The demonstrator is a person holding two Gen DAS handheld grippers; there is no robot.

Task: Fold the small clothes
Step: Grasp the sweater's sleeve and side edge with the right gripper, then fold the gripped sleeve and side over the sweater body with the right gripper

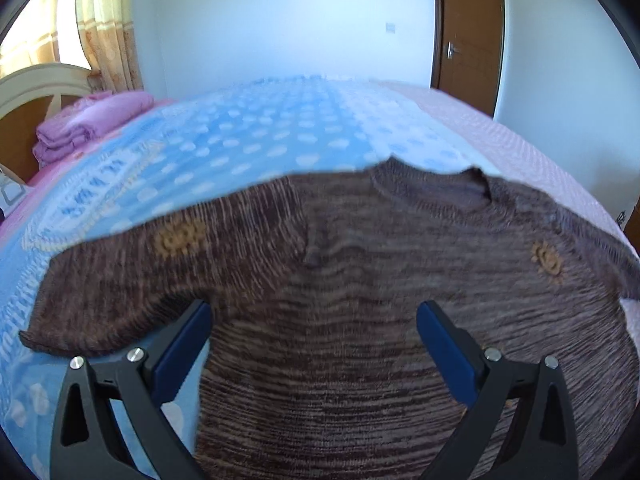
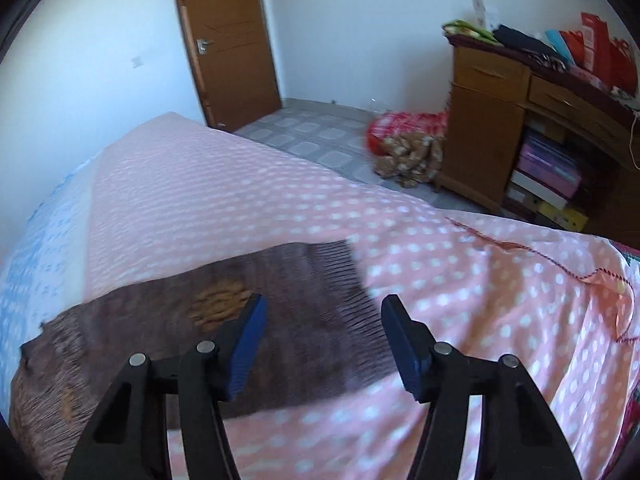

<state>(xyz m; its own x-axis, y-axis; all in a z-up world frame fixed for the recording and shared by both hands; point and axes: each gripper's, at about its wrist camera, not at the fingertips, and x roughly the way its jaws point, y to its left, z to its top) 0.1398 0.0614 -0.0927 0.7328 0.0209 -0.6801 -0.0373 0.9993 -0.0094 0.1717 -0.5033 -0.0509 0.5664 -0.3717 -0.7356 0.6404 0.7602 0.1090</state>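
1. Sweater (image 1: 360, 300): brown knit, spread flat on the bed (image 1: 260, 136), front up, neck hole away from the left camera. No fold visible yet.
2. Left gripper (image 1: 314, 320): jaws wide apart, holding nothing, over the sweater body near the underarm of the sleeve (image 1: 100, 300) that stretches out on that side. Contact with the cloth can't be told.
3. Right gripper (image 2: 322, 320): released too, nothing between the jaws. It hovers over the cuff end of the other sleeve (image 2: 280, 320), which lies out flat on the pink spotted cover (image 2: 460, 280).
4. Step, my read: garment laid out, first fold about to begin, likely sleeves in.
5. Next move calls for: the right gripper drops onto the ribbed cuff (image 2: 352, 280), pinches the edge and carries the sleeve across the chest. The left one either pins the body or takes its own sleeve.
6. Risk: the thick knit may bunch or drag the whole garment if not held down.
7. Both views motion-blurred; fine detail unclear.
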